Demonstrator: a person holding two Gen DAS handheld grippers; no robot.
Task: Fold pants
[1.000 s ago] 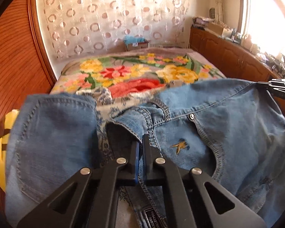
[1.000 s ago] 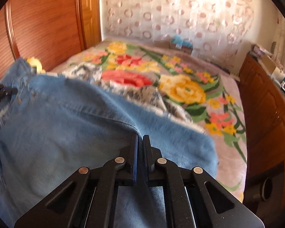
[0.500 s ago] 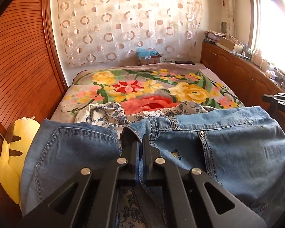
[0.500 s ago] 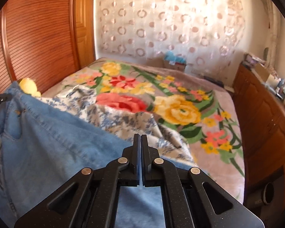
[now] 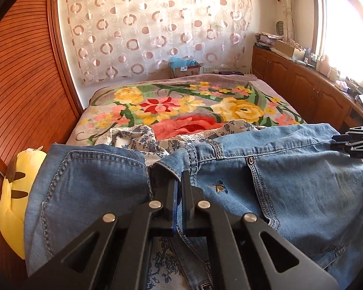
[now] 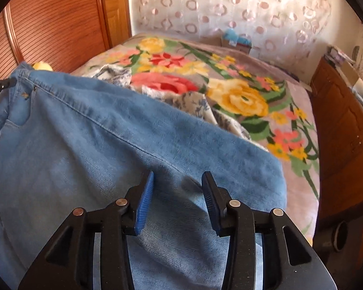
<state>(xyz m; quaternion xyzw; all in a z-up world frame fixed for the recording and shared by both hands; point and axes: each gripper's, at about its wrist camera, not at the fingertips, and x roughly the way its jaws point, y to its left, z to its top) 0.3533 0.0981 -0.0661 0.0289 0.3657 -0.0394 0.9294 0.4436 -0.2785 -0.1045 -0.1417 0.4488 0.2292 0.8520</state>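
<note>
- Left gripper point(image 5: 179, 188): jaws closed, pinching the waistband edge of the jeans point(image 5: 290, 188) near the fly.
- Right gripper point(image 6: 177, 188): jaws part-way apart and just been opening; the blue pads point(image 6: 145, 200) stand clear of the denim, which lies under and between them without being pressed.
- In the left view the right gripper also shows at the far right edge point(image 5: 351, 142), at the end of the jeans' upper edge; contact there cannot be told.
- Jeans point(image 6: 109, 145) lie spread across the near part of the bed point(image 5: 181, 104), waistband toward the left gripper, leg section running under the right gripper.
- A rounded fold of the jeans ends just right of the right gripper; beyond it is bare floral blanket point(image 6: 242, 101).
- A blue-and-white patterned cloth point(image 5: 138, 137) lies crumpled just behind the jeans, partly under them.
- Wood panelling point(image 5: 24, 84) bounds the bed on the left, a wooden cabinet point(image 6: 338, 125) on the right.
- Yellow plush toy point(image 5: 12, 205) sits against the panelling, touching the jeans' left edge.
- Far half of the bed is open blanket up to the curtain point(image 5: 157, 24).
</note>
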